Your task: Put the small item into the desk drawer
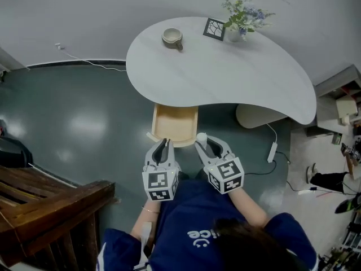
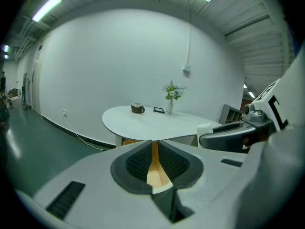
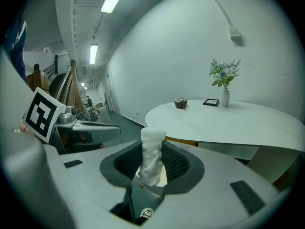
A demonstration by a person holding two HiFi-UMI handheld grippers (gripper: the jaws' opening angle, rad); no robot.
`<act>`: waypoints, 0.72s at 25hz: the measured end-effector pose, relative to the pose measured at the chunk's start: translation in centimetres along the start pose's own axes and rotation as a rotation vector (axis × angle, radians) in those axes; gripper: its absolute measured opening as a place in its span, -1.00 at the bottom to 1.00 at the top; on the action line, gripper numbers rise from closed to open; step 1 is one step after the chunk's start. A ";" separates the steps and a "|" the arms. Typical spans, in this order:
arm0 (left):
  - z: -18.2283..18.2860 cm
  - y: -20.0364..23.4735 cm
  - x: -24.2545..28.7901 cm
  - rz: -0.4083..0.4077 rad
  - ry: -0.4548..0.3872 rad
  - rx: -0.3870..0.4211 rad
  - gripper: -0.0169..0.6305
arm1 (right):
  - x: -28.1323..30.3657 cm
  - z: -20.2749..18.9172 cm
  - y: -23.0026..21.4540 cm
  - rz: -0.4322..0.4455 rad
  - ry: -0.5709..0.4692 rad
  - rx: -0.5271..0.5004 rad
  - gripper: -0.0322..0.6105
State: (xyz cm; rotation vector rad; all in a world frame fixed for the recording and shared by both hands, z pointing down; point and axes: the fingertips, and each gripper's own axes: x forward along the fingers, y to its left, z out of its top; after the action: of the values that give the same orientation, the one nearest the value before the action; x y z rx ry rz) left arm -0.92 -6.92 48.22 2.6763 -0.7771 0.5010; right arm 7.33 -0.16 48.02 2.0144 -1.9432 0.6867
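Observation:
The wooden desk drawer [image 1: 175,124] stands pulled open under the near edge of the white table [image 1: 225,72]. My right gripper [image 1: 207,145] hovers just in front of the drawer's right corner, shut on a small white roll [image 1: 201,137]. In the right gripper view the white roll [image 3: 152,156] stands upright between the dark pads [image 3: 177,162]. My left gripper [image 1: 163,147] hangs beside it, before the drawer's front edge. In the left gripper view the left gripper [image 2: 153,149] has its pads nearly together, only a thin slit between them, nothing held; the drawer [image 2: 154,170] shows through the slit.
On the table's far side stand a mug [image 1: 172,37], a small picture frame [image 1: 214,29] and a vase of flowers [image 1: 240,21]. A wooden structure [image 1: 45,202] is at the lower left. A power strip with cable [image 1: 272,151] lies on the floor at right, by the table's pedestal [image 1: 259,116].

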 end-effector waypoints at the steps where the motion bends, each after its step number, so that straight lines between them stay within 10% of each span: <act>1: 0.1 0.4 0.1 -0.001 0.001 0.006 -0.82 | 0.4 0.3 0.0 -0.005 -0.001 0.001 -0.49; 18: 1.4 3.5 1.4 0.105 0.009 -0.032 -0.82 | 4.2 1.8 -1.5 0.050 0.054 -0.043 -0.49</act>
State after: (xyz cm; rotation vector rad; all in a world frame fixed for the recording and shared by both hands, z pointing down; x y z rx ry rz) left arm -1.42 -10.86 48.19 2.6119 -0.9183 0.5215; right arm 9.09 -4.56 48.75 1.9078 -1.9663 0.6977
